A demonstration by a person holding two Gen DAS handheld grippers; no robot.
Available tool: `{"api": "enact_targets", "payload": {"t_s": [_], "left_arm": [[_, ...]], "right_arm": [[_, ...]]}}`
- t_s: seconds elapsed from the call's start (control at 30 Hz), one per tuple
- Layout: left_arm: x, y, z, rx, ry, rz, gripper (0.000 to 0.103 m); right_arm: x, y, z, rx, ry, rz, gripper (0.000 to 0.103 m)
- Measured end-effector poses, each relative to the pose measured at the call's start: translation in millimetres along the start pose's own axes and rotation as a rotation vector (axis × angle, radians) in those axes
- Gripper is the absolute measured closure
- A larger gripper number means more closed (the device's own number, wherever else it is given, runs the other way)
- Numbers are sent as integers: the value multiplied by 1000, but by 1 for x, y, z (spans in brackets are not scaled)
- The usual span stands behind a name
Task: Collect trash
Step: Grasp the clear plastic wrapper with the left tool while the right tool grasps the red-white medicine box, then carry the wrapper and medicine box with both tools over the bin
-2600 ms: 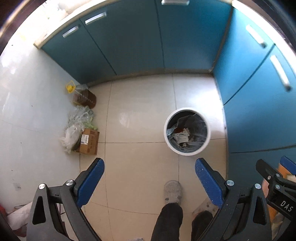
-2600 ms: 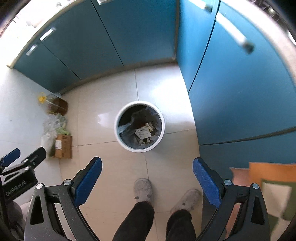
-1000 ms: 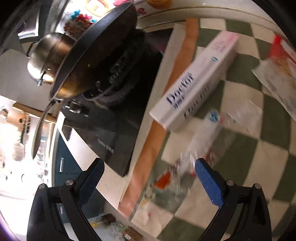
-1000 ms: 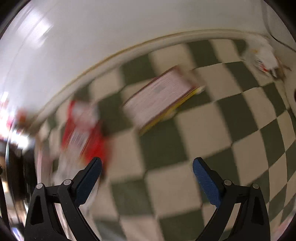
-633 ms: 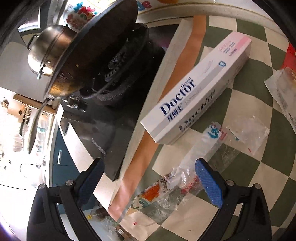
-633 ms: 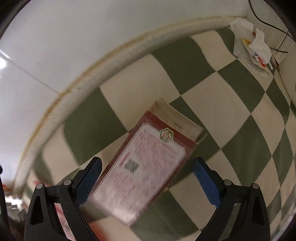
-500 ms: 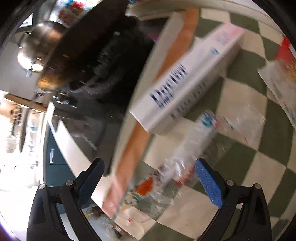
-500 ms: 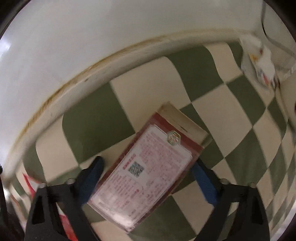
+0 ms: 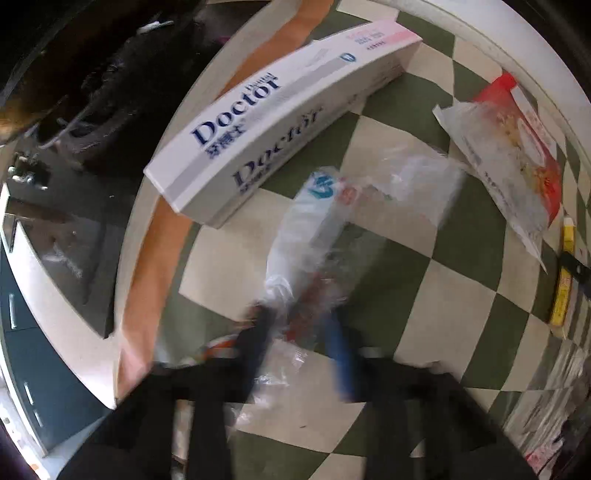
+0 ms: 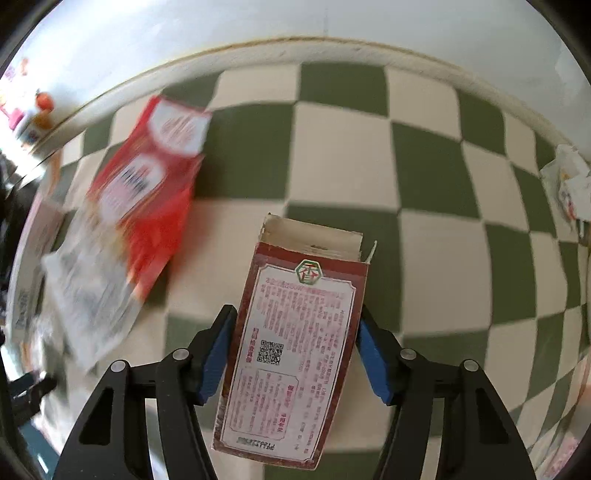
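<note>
We see a green-and-cream checked cloth with an orange border spread over a pale counter. Beside that border lies a black glass hob, a dark pan standing on it. Teal cabinet doors show below the counter edge. A white wall backs the cloth.

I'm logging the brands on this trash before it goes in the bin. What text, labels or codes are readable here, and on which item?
"Doctor": printed twice on the long white box, on its top and side faces.
Small characters under "Doctor": too blurred to read.
Dark red carton: QR code and dense red print, too small to read.
Red snack bag: lettering blurred.
Clear plastic wrapper: blue logo only, unreadable.
</note>
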State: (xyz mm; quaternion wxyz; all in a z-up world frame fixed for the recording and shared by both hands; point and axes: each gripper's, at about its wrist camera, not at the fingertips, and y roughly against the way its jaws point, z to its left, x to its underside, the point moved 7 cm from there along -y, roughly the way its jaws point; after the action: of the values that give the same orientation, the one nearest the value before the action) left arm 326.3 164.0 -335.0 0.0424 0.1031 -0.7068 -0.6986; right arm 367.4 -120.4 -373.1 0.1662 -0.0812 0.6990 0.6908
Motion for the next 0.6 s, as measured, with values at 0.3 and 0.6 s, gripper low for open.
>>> {"api": "enact_targets", "payload": {"t_s": [0.3, 0.6], "left_arm": [[34, 35, -3, -13, 14, -81, 99], [90, 100, 73, -4, 177, -218, 99]], "right_arm": [[22, 49, 38, -72, 50, -56, 40], [54, 128, 147, -220, 227, -97, 40]]}}
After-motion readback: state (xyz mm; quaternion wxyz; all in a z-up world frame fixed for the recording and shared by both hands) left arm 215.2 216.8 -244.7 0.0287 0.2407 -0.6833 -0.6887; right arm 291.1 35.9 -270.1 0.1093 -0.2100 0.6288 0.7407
